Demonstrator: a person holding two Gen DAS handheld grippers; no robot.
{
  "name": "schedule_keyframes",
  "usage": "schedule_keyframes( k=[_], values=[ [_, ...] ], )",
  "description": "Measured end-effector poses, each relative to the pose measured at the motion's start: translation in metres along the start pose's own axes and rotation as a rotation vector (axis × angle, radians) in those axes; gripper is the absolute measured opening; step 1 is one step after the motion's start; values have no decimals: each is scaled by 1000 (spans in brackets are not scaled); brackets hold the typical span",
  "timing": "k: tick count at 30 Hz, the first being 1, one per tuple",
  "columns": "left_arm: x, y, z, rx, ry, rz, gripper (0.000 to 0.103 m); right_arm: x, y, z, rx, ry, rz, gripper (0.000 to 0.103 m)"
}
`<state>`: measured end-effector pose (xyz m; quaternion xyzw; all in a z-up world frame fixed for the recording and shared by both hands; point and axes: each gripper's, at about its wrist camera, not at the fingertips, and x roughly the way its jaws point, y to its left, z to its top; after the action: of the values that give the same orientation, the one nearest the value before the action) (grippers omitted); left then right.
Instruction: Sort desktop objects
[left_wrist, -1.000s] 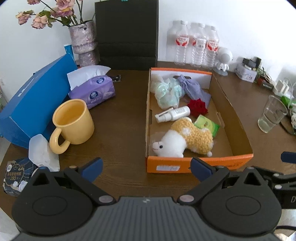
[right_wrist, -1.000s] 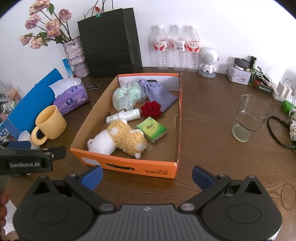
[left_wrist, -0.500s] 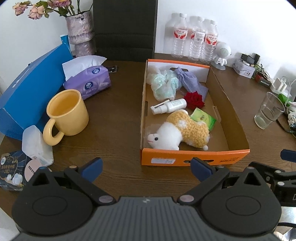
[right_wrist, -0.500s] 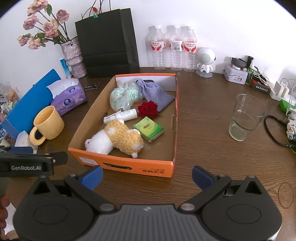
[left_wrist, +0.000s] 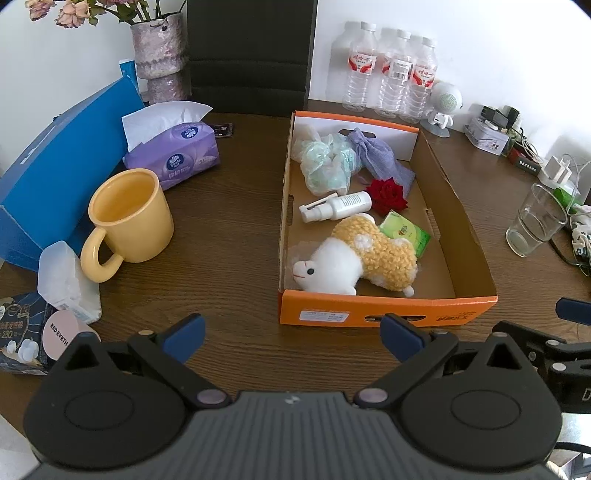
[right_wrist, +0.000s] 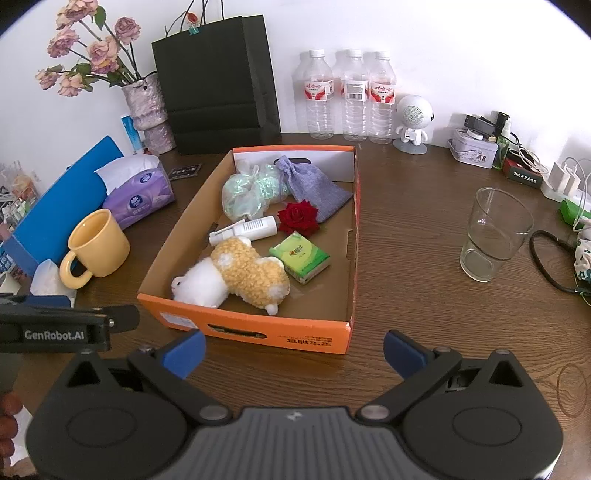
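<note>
An orange cardboard box (left_wrist: 388, 312) (right_wrist: 258, 330) stands mid-table. It holds a plush sheep (left_wrist: 354, 254) (right_wrist: 240, 275), a white spray bottle (left_wrist: 336, 206) (right_wrist: 245, 229), a red rose (left_wrist: 388, 192) (right_wrist: 298, 217), a green tissue pack (left_wrist: 405, 230) (right_wrist: 300, 256), a purple pouch (left_wrist: 376, 155) (right_wrist: 314, 184) and a green mesh bundle (left_wrist: 325, 162) (right_wrist: 247, 192). My left gripper (left_wrist: 291, 334) is open and empty in front of the box. My right gripper (right_wrist: 293, 350) is open and empty, just right of it.
Left of the box are a yellow mug (left_wrist: 129, 218) (right_wrist: 96, 247), a purple tissue pack (left_wrist: 173, 155), a blue box (left_wrist: 55, 177) and small packets (left_wrist: 62, 284). A glass (right_wrist: 493, 240) stands right. Bottles (right_wrist: 351, 96), a black bag (right_wrist: 218, 85) and a vase (right_wrist: 147, 110) line the back.
Both grippers have drawn back and risen slightly, so the box and mug sit a little farther off. Both stay open and empty.
</note>
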<state>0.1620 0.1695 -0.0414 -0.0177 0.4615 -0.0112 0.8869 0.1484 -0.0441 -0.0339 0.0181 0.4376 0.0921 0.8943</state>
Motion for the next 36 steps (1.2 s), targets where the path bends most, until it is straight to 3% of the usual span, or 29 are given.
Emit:
schedule_keyframes(
  k=[36],
  values=[
    [1, -2, -1, 8, 0, -7, 103, 0, 1, -2, 4, 2, -2, 103]
  ],
)
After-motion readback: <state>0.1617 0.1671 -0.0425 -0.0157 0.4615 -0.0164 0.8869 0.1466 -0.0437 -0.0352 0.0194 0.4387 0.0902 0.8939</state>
